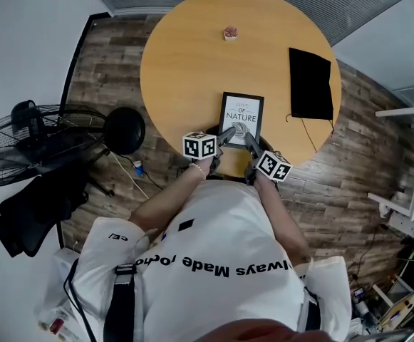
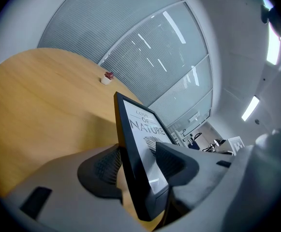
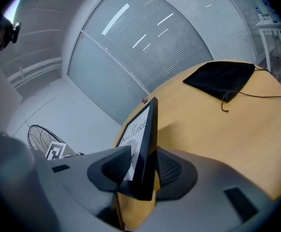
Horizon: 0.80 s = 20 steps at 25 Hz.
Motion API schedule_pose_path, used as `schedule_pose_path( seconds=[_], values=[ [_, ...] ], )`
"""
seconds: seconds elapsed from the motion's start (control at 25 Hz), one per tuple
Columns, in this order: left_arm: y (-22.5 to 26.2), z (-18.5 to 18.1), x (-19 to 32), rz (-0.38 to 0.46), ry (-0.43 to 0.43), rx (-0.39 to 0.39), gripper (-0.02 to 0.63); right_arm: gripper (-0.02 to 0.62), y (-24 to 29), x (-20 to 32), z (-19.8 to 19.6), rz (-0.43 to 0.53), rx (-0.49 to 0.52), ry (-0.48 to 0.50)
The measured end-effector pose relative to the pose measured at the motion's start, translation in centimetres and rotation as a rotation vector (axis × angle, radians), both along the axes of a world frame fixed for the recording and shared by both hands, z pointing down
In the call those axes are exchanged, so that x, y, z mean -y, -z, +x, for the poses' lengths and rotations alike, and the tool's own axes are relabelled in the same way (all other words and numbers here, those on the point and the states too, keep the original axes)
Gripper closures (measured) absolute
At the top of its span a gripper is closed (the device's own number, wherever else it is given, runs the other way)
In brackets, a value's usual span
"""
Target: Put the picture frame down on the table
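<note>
The black picture frame (image 1: 241, 117), with a white print reading "NATURE", lies flat or nearly flat over the near part of the round wooden table (image 1: 185, 55). I cannot tell whether it touches the wood. My left gripper (image 1: 227, 133) is at its near left corner. In the left gripper view the frame (image 2: 140, 129) stands between the jaws of that gripper (image 2: 138, 159), and the pad on the glass side looks lifted off. My right gripper (image 1: 250, 141) is at the near right corner. In the right gripper view the frame (image 3: 144, 129) sits snugly between both pads of that gripper (image 3: 143, 167).
A black cloth pouch (image 1: 311, 84) with a cord lies on the table's right side, and a small red and white object (image 1: 230, 33) sits at the far edge. On the floor are a fan (image 1: 35, 144) and a black stool (image 1: 124, 130) to the left, and white furniture (image 1: 413, 162) to the right.
</note>
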<state>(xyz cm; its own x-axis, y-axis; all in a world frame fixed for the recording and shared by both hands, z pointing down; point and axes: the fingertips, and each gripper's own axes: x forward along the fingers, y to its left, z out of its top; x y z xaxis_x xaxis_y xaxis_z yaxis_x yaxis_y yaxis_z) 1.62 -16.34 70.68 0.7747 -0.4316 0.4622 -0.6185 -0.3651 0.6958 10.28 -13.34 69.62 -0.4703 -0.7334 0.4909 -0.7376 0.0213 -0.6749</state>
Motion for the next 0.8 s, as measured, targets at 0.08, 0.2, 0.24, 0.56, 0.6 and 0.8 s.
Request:
schedule_pose_path(
  seconds=[0.08, 0.2, 0.24, 0.56, 0.6, 0.8],
  values=[
    [-0.4, 0.1, 0.1, -0.006, -0.001, 0.004, 0.397, 0.442, -0.4, 0.1, 0.1, -0.006, 0.002, -0.002],
    [-0.9, 0.3, 0.3, -0.017, -0.002, 0.013, 0.396, 0.442, -1.0, 0.3, 0.3, -0.016, -0.002, -0.002],
    [-1.1, 0.3, 0.3, -0.019, -0.002, 0.016, 0.394, 0.442, -1.1, 0.4, 0.4, -0.019, -0.004, -0.002],
    [-2.7, 0.3, 1.0, -0.034, -0.012, 0.043, 0.391, 0.44, -2.7, 1.0, 0.4, -0.052, -0.011, -0.005],
    [-2.8, 0.3, 1.0, -0.037, -0.013, 0.045, 0.39, 0.44, -2.8, 1.0, 0.4, -0.056, -0.011, -0.005],
    [-3.7, 0.2, 1.5, -0.046, -0.018, 0.063, 0.388, 0.439, -3.8, 1.5, 0.4, -0.072, -0.02, -0.006]
  ],
)
